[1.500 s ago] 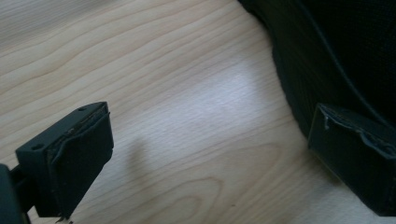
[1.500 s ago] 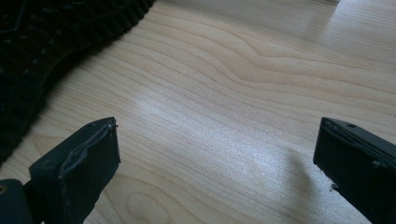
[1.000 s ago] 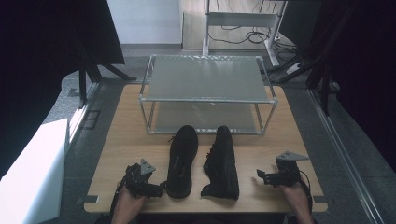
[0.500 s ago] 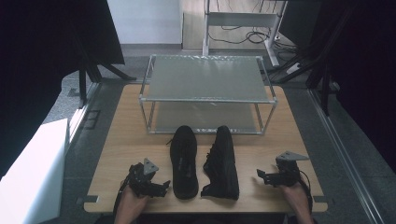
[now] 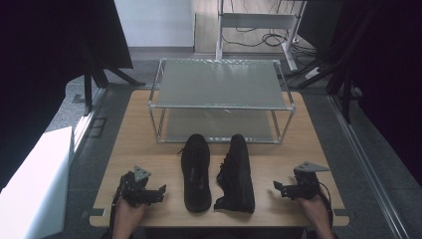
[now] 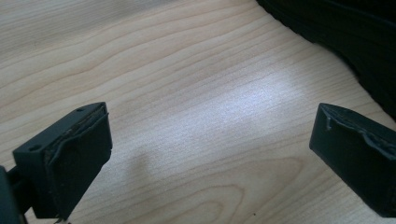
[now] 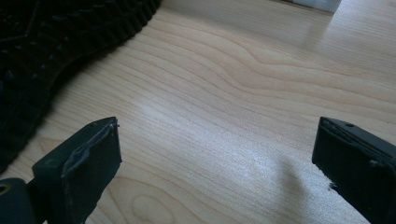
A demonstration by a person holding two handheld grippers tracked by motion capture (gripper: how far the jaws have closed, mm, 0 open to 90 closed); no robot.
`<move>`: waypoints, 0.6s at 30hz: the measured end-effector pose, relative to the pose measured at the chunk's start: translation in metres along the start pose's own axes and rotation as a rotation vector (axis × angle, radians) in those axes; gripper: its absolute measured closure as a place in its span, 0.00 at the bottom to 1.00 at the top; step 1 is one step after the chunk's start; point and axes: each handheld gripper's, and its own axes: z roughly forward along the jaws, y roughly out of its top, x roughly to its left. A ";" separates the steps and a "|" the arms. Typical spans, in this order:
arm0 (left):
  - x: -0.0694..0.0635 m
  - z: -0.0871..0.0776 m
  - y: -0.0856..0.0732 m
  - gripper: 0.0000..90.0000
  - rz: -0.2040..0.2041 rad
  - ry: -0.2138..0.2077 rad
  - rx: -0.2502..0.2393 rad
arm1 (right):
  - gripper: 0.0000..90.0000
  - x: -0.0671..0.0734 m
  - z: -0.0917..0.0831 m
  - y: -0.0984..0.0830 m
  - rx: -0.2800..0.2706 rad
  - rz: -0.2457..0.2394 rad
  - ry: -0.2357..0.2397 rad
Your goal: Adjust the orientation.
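On the near edge of the wooden table [image 5: 149,144], our left gripper [image 5: 160,192] and right gripper [image 5: 277,188] rest wide open, gripping nothing, two black shoes [image 5: 196,172] between us, just before the two-tier rack [image 5: 219,107].

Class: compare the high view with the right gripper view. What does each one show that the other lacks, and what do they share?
High view alone: both shoes whole, the two-tier rack, the left gripper and the hands. Right gripper view alone: the ridged tread of the nearer shoe's sole, close up. Shared: the wooden table and the right gripper, jaws wide apart and holding nothing.
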 end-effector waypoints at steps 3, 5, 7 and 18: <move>-0.001 0.001 0.000 0.00 0.007 0.000 0.005 | 0.00 0.001 -0.001 0.001 -0.008 0.005 0.001; -0.002 0.001 0.000 0.00 0.015 0.006 0.006 | 0.00 0.004 -0.002 0.003 -0.016 0.004 0.007; -0.003 0.001 0.000 0.00 0.017 0.009 0.004 | 0.00 0.006 -0.003 0.004 -0.020 0.002 0.009; 0.002 0.001 -0.001 0.00 0.005 0.019 0.010 | 0.00 0.029 -0.011 0.026 -0.062 -0.040 0.053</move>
